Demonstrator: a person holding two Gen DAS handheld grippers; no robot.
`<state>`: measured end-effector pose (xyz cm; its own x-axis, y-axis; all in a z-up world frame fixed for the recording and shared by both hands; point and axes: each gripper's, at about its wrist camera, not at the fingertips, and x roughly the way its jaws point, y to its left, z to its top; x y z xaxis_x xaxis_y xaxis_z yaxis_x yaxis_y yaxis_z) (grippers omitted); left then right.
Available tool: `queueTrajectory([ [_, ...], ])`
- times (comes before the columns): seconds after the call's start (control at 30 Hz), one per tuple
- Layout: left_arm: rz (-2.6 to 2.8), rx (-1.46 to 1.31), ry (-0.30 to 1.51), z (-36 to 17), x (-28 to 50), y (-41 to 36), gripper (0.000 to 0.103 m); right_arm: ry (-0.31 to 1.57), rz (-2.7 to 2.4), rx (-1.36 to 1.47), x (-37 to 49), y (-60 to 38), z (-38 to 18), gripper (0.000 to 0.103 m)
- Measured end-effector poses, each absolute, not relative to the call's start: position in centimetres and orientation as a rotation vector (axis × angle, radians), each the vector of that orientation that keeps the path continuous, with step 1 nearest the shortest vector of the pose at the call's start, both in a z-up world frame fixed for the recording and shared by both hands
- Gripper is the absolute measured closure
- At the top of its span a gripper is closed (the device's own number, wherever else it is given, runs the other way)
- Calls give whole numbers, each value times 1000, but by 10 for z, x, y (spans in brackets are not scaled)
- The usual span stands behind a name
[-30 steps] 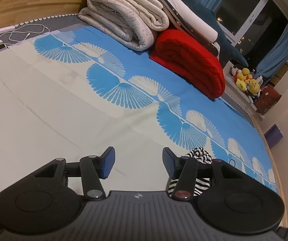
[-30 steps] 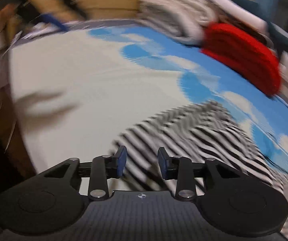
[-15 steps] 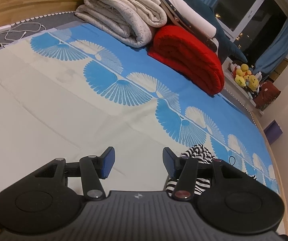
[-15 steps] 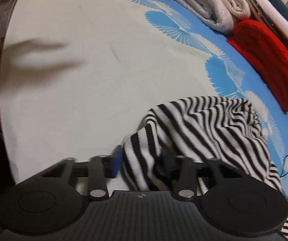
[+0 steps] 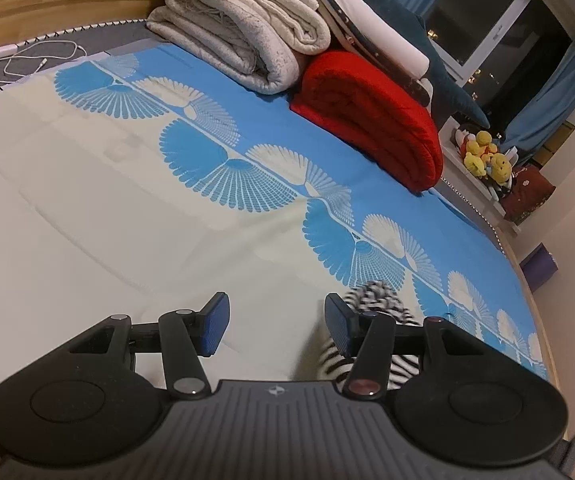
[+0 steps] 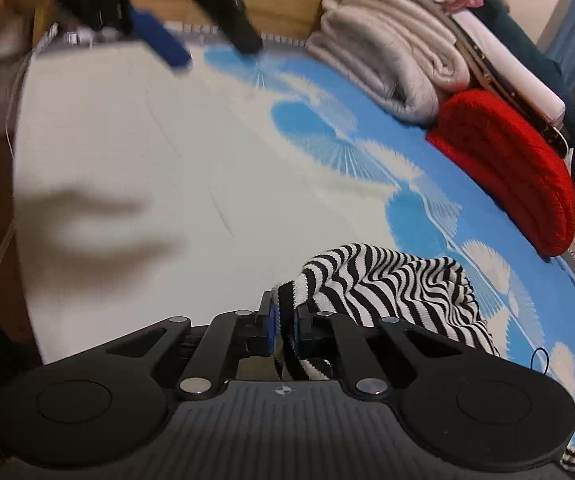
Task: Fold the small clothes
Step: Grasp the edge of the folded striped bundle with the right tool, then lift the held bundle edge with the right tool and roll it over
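The right claw (image 6: 282,325) is clenched on the striped garment's (image 6: 391,284) edge, bunched low over the bed (image 6: 135,168). The left claw (image 5: 276,325) hovers wide apart, holding nothing, the garment just beside its right finger.

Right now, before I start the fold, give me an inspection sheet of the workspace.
Surface: bed sheet, cream with blue fan print, lying flat.
Job's things: striped garment, bunched, one edge pinched.
Clutter: folded beige blankets, red blanket.
Grippers: right tool shut on the garment; left tool open, holding nothing.
Cables: white cable at the far bed edge.
Surroundings: window, blue curtains, yellow plush toys.
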<state>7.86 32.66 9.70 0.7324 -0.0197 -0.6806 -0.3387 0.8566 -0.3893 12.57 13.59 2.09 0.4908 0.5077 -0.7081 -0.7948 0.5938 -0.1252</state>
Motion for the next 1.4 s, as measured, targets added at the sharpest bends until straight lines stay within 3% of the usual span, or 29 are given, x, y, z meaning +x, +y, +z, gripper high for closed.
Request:
queueTrajectory([
  [0.43, 188, -553, 726, 97, 82, 317, 45, 801, 725, -100, 145, 101, 60, 95],
  [0.73, 113, -495, 760, 93, 109, 263, 45, 684, 302, 482, 179, -101, 101, 96],
  [0.9, 52, -435, 799, 84, 127, 219, 45, 696, -54, 612, 146, -221, 51, 96],
  [1.13, -38, -329, 860, 69, 150, 157, 45, 1109, -444, 808, 104, -331, -76, 96],
  [1.2, -59, -292, 878, 64, 155, 140, 45, 1123, -377, 864, 103, -343, -80, 90],
  [1.27, -78, -261, 886, 60, 160, 126, 45, 1091, -331, 801, 106, -349, -65, 74],
  [1.33, -89, -252, 894, 56, 164, 114, 45, 1043, -308, 754, 108, -362, -49, 64],
  [1.4, -94, -261, 907, 52, 167, 102, 45, 1004, -266, 731, 114, -370, -35, 64],
])
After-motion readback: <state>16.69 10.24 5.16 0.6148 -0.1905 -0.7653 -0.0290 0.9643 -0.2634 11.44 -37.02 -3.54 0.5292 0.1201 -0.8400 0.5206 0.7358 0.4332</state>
